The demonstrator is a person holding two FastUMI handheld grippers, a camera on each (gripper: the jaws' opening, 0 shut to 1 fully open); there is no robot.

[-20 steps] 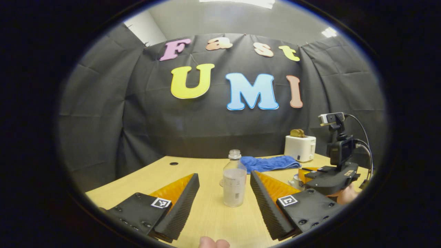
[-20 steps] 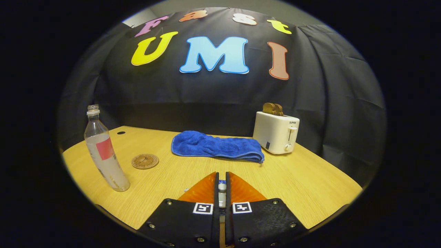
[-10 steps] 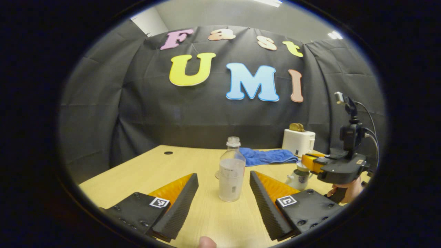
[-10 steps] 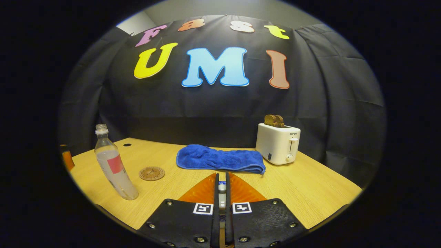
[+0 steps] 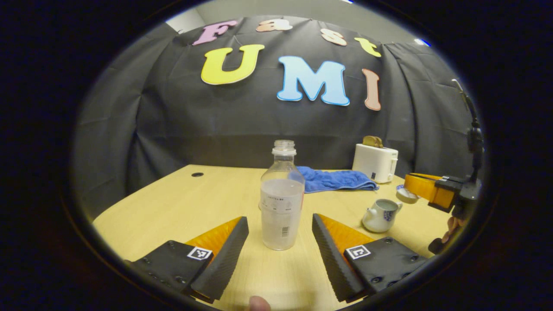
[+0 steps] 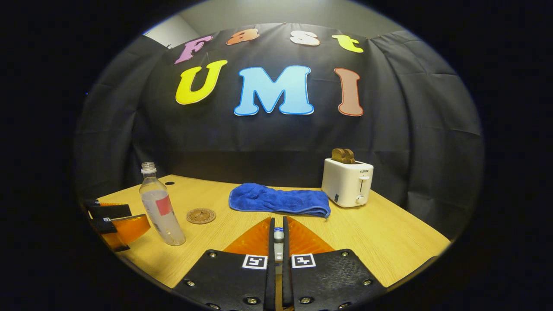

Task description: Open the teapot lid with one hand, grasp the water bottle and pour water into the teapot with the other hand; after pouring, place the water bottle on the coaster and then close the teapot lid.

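Note:
An uncapped clear water bottle (image 5: pixel 281 207), partly filled, stands upright on the wooden table (image 5: pixel 194 203). My left gripper (image 5: pixel 280 220) is open, with a finger on each side of the bottle's base and not touching it. A small white teapot (image 5: pixel 380 214) sits lidless to the right. Above and beyond it, my right gripper (image 5: pixel 410 185) holds the teapot lid (image 5: pixel 406 194). In the right gripper view my right gripper (image 6: pixel 278 224) is shut on the lid's knob (image 6: pixel 278 235). The bottle (image 6: pixel 162 211) stands at the left, near the round coaster (image 6: pixel 201 215), with the left gripper (image 6: pixel 125 220) beside it.
A folded blue towel (image 6: pixel 278 199) lies at the back of the table. A white toaster (image 6: pixel 348 181) with toast in it stands to the towel's right. A cable hole (image 5: pixel 197 174) sits near the far left corner. A hand (image 5: pixel 451 226) holds the right gripper.
My left gripper has moved forward until its fingers flank the bottle. My right gripper has lifted the lid up and to the right, uncovering the open teapot.

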